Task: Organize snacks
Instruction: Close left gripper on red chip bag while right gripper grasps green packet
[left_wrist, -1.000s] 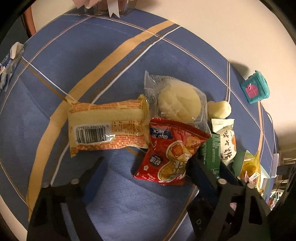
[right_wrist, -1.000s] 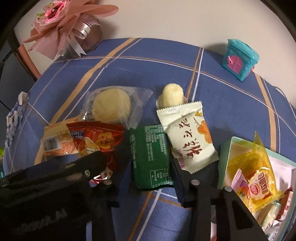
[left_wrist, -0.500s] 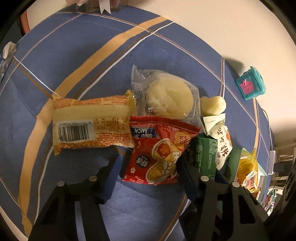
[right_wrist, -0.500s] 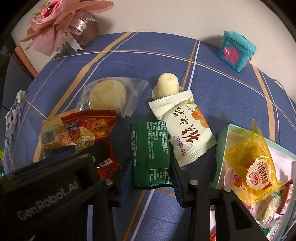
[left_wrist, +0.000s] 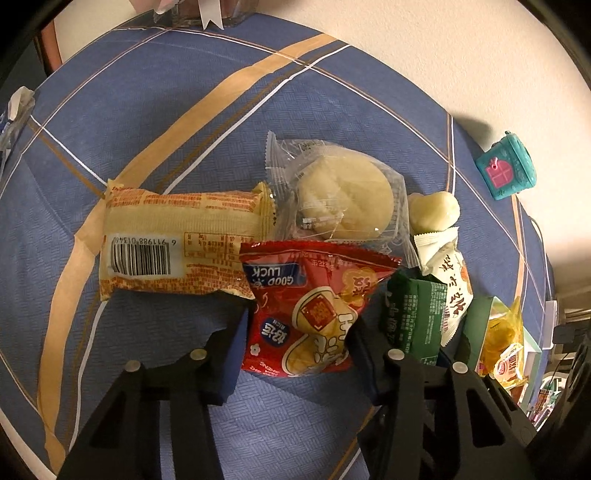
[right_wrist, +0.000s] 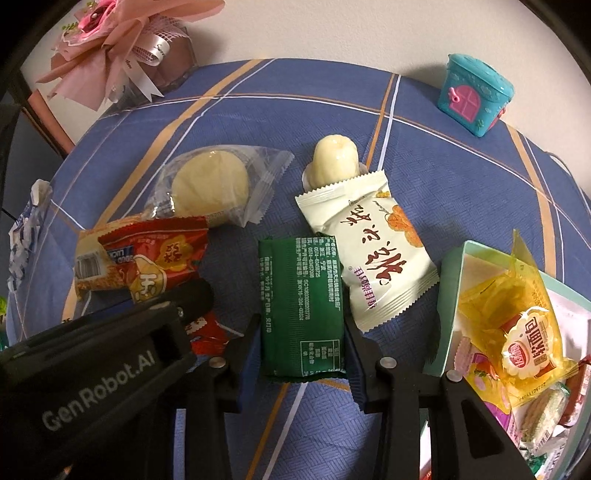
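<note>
Left tongs (left_wrist: 297, 332), just closing, clamp crinkly red foil snack packet (left_wrist: 314, 306); right tongs (right_wrist: 301, 338) clamp flat green foil packet (right_wrist: 301, 306).

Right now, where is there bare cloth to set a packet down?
Free: the blue tablecloth between the white packet and the teal toy house, and the stretch behind the clear-wrapped bun. Crowded: the cluster around the red packet and green packet, and the box.

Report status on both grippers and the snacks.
Left gripper just closed onto red packet. Right gripper clamps green packet. White packet overlaps green's corner.
</note>
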